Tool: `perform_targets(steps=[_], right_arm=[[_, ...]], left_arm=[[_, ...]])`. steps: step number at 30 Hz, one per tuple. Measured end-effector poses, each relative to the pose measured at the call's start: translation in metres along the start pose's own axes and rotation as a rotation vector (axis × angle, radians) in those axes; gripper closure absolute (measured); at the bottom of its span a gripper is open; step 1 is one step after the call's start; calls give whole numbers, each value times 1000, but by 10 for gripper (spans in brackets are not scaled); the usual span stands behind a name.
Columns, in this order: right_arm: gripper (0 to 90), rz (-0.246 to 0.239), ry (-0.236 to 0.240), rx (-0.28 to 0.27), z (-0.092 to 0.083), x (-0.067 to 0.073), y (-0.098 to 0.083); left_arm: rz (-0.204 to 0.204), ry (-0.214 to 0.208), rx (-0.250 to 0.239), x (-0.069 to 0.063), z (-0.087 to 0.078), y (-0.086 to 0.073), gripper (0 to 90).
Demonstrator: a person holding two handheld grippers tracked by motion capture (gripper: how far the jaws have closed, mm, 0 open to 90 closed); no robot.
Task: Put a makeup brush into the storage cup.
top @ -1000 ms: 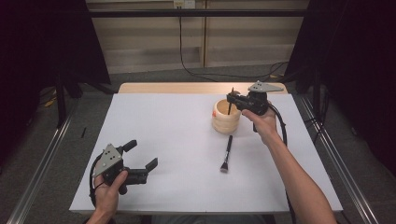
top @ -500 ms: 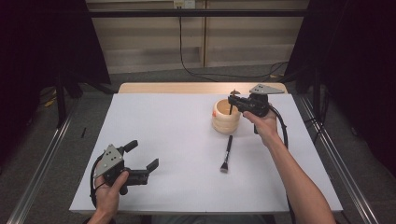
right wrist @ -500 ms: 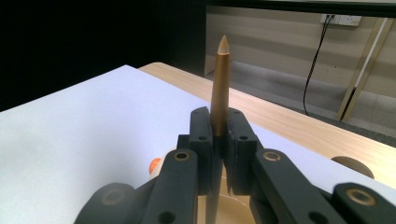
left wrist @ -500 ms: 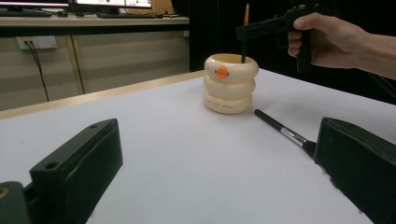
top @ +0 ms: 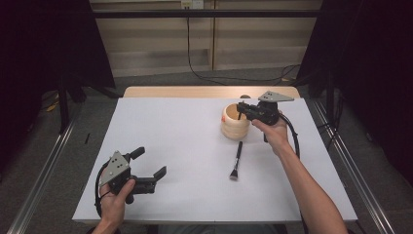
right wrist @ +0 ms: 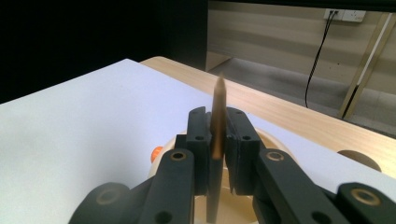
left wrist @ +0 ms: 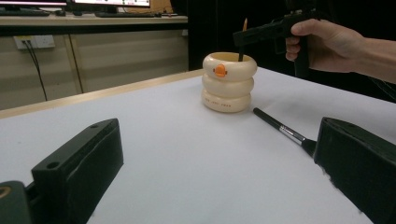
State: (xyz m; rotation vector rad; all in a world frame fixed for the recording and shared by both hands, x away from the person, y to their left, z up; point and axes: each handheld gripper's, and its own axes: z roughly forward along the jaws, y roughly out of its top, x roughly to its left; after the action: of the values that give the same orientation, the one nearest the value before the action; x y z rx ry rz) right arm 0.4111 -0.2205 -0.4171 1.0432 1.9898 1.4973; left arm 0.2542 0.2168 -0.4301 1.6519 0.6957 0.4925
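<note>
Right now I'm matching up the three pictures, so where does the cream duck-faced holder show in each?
High view: the holder stands right of centre on the white table, just under the right gripper.
Left gripper view: upper middle, orange beak facing the camera.
Right gripper view: low centre, its rim behind the fingers.
Shared landmark: the upright brush clamped above it.

It looked like a lab recording booth: a white-covered surface (top: 185, 146) stood between black curtains (top: 48, 44), with aluminium rails (top: 44, 165) on the floor, wall sockets (top: 191, 4) and trailing cables (top: 204, 73) behind.
</note>
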Motion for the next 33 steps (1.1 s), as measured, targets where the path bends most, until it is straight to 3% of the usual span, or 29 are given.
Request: perform_targets(steps=[8,10,13,19,24,26,33], right_arm=[[623,8,-22,-10,0,0,-2],[513,7,-23,-21,-1,0,-1],[423,7,-26,-23,-2,1,0],[92,0,-49,-49,-3,5,3],[1,8,-67,-83,-3,8,4],[0,-17,-75,-85,-4,9,5],[18,9,-119,-57,-7,9,2]], left_arm=[[3,0,2,0,0,0,11],[2,1,0,0,0,0,11],[4,2,4,0,0,0,11],[3,2,5,1,1,0,11],[2,2,4,1,1,0,11],[3,1,2,1,0,0,10],[-3,4,-1,1,0,0,11]])
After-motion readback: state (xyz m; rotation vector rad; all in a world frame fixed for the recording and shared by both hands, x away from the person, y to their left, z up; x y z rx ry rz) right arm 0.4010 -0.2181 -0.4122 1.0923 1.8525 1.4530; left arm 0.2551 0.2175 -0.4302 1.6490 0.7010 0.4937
